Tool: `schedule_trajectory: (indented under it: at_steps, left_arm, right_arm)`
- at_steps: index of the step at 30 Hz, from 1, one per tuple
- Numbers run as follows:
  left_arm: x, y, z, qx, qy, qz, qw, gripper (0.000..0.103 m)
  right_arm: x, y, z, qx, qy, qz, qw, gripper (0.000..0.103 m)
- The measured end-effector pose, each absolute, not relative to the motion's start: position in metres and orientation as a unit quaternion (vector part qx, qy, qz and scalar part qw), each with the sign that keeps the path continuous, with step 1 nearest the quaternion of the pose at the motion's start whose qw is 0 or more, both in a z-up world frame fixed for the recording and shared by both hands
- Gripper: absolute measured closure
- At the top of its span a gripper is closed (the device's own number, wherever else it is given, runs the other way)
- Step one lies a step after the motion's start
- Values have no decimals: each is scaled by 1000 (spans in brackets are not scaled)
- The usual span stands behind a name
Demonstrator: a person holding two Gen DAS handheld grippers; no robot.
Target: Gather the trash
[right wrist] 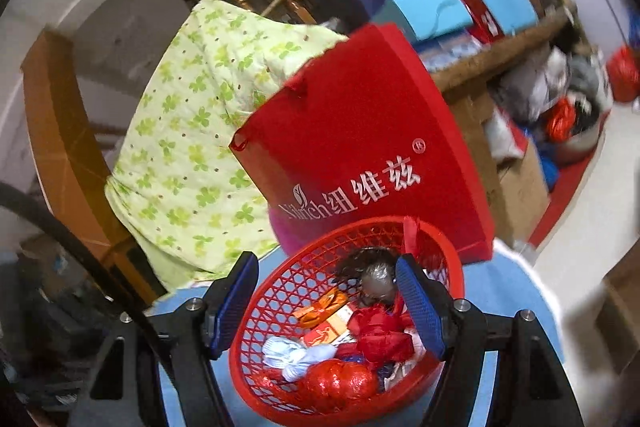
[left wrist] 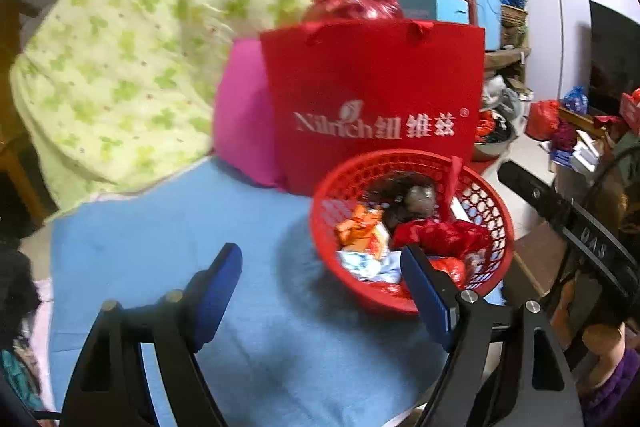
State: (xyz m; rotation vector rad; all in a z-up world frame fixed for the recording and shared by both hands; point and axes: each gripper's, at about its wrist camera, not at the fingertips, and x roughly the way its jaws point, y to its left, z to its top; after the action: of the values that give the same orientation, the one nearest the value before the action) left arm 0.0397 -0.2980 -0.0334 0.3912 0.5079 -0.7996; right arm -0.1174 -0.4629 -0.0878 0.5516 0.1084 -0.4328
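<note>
Right tool (right wrist: 328,311) wide open, empty, over red basket (right wrist: 276,291).

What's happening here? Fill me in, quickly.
A person with a claw in each hand is collecting trash into a red basket on a blue cloth. Wrappers and crumpled bits already lie inside. The right claw stands open over the basket, holding nothing. The left claw is open beside it, also empty.

Red basket (right wrist: 280,291) showing glossy latticed plastic, blue table cover (left wrist: 160,251) appearing matt cloth, gripper pads (right wrist: 420,311) showing textured blue rubber
</note>
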Motion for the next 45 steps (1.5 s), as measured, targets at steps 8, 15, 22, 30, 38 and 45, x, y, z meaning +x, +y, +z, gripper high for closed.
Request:
schedule_trajectory:
  at_steps: [8,15,22,30,38,45]
  left_arm:
    - [27,-263,-12,183,227,-359,887,20]
    - [10,-232,7,178,202,-329,905,6]
    - [-9,-205,23,173,189,-310,915,5]
    - [-25,-184,34,168,187,-285,925,5]
    - [-41,-170,39,169,184,-279,927,3]
    - [-49,-165,41,171,183,-276,928,3]
  right_arm:
    - [-140,-417,-64,207,77,-230,948,27]
    - [-157,-389,-23,176,103,-253,946,23]
    - [-172,-353,-3,146,134,-249,948,23]
    - [-196,-319,19,122,130,-235,956,23]
    - [-213,-303,27,106,130,-239,956,23]
    - [-216,-293,28,99,134,-234,958,23]
